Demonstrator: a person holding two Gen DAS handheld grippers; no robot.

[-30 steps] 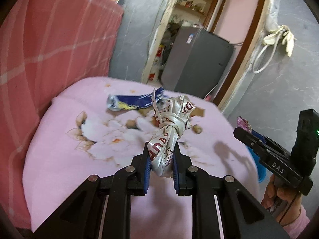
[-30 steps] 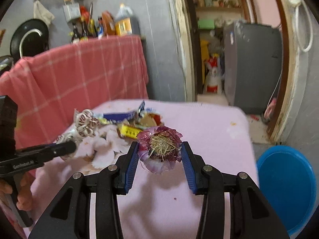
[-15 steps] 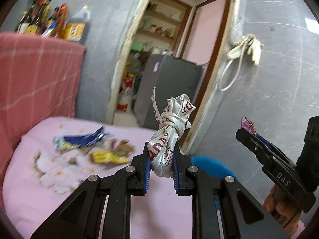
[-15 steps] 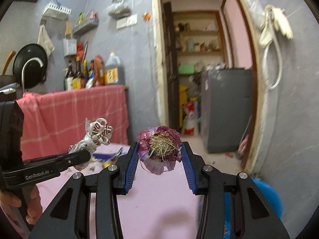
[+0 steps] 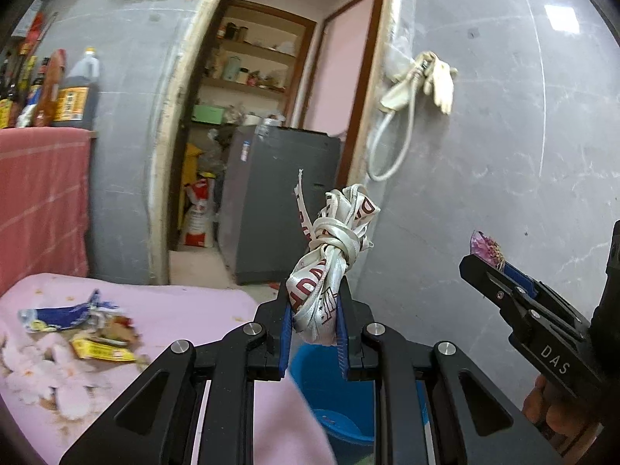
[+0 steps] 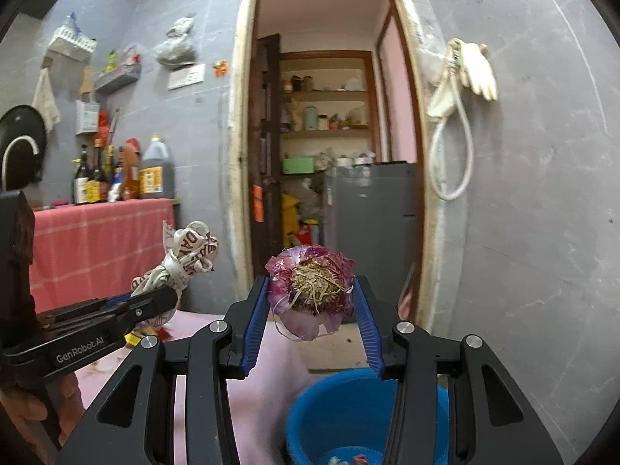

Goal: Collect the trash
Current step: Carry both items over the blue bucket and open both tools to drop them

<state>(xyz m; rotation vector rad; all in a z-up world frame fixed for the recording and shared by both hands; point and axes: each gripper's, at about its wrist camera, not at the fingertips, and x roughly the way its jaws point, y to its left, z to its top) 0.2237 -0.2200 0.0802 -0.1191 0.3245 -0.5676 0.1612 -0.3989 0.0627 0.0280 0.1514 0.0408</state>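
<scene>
Trash: knotted wrapper (image 5: 329, 275) pinched tight in left gripper (image 5: 314, 335), onion scrap (image 6: 312, 290) clamped between right gripper (image 6: 312, 323) fingers | both held just above blue bucket (image 6: 329, 418), likely for dropping | more litter (image 5: 83, 333) on pink table (image 5: 186, 310) beside bucket

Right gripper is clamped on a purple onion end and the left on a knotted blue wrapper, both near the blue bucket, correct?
Not quite: the left gripper holds a knotted white wrapper with red lettering, as the left wrist view shows. The right gripper does clamp the purple onion end, near the blue bucket.
</scene>
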